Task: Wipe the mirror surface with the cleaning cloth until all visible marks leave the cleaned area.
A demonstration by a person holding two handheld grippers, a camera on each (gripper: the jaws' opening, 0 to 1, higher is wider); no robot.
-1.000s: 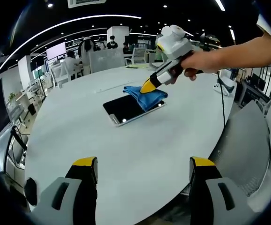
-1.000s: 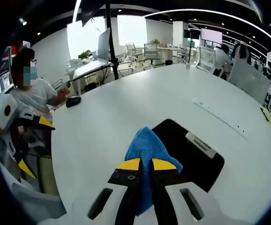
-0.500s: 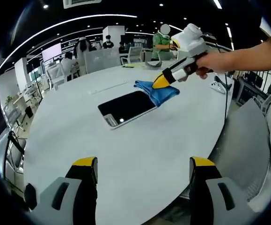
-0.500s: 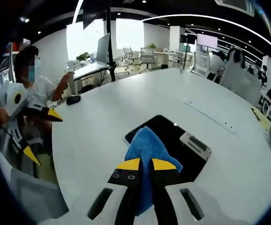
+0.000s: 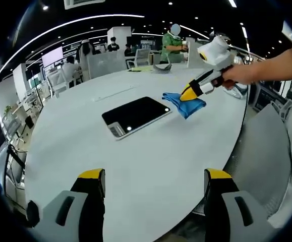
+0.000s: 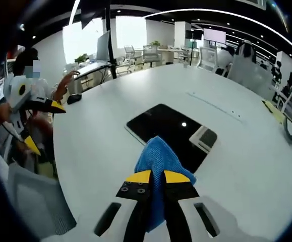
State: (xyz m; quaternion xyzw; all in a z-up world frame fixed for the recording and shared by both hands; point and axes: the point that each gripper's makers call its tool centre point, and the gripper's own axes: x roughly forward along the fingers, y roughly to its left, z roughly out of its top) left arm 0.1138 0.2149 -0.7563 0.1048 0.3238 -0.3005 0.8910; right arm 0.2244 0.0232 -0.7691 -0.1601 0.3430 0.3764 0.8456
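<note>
Left gripper view: right tongs [image 5: 188, 94] clench the blue cloth [image 5: 185, 105] just past the mirror's [image 5: 134, 114] edge; left tongs [image 5: 154, 176] gape.

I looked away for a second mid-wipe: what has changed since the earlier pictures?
The right tongs, shut on the blue cleaning cloth, dragged it off the dark rectangular mirror onto the white table beside it. The mirror stayed put; the left tongs stayed open, hovering.

A large round white table [image 5: 151, 151] carries a dark rectangular mirror [image 5: 134, 114] lying flat near its middle.
</note>
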